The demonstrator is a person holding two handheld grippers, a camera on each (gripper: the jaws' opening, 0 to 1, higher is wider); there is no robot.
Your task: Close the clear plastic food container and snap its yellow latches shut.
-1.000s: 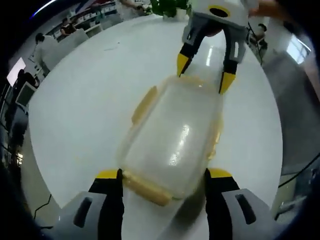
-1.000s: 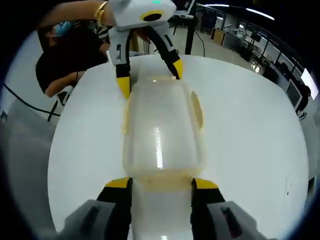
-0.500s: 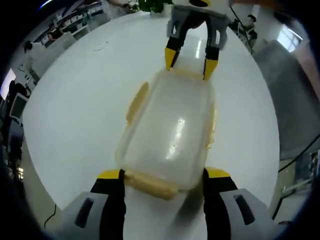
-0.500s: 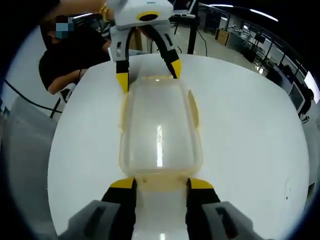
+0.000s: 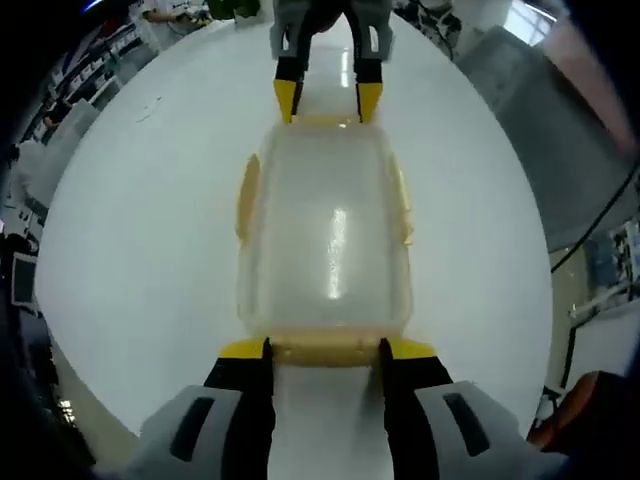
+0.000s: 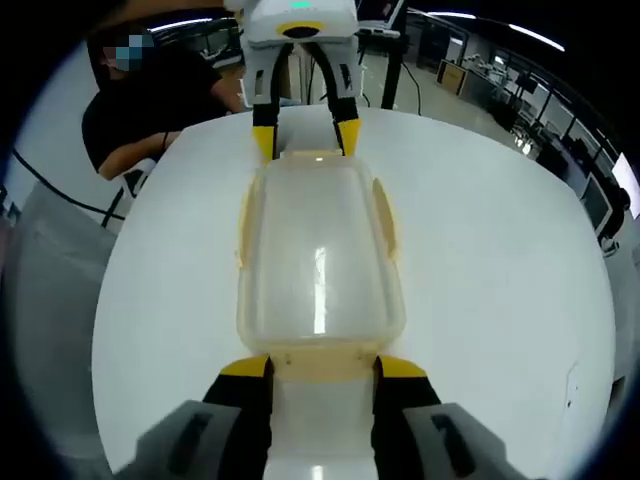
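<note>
Left gripper view: the clear rectangular plastic food container with its translucent lid [image 5: 326,240] lies flat on the round white surface [image 5: 150,230], its long axis running from one claw to the other. The lid looks seated on the box, though whether it is pressed fully home all round I cannot tell. The yellow end latch nearest this camera [image 5: 322,350] sits between the yellow tips of the left claw [image 5: 324,352], whose jaws stand apart on either side of it, close to its ends; whether they press on it is not clear. The two yellow side latches [image 5: 245,195] appear flared outward, so they seem not yet snapped. At the far end, the right claw [image 5: 327,98] brackets the opposite end latch with its jaws likewise apart. In the right gripper view the same arrangement shows mirrored: the container [image 6: 318,258], the right claw [image 6: 320,370] straddling its near end latch [image 6: 320,365], the left claw [image 6: 304,135] at the far end, and a seated person in dark clothing [image 6: 150,110] beyond the surface's edge. The risks, as I judge them: pushing on one end latch alone could slide the light box across the smooth surface or tip up the other end; uneven pressure could pop the lid askew; a tip landing beside the latch could slip off its thin plastic edge.
</note>
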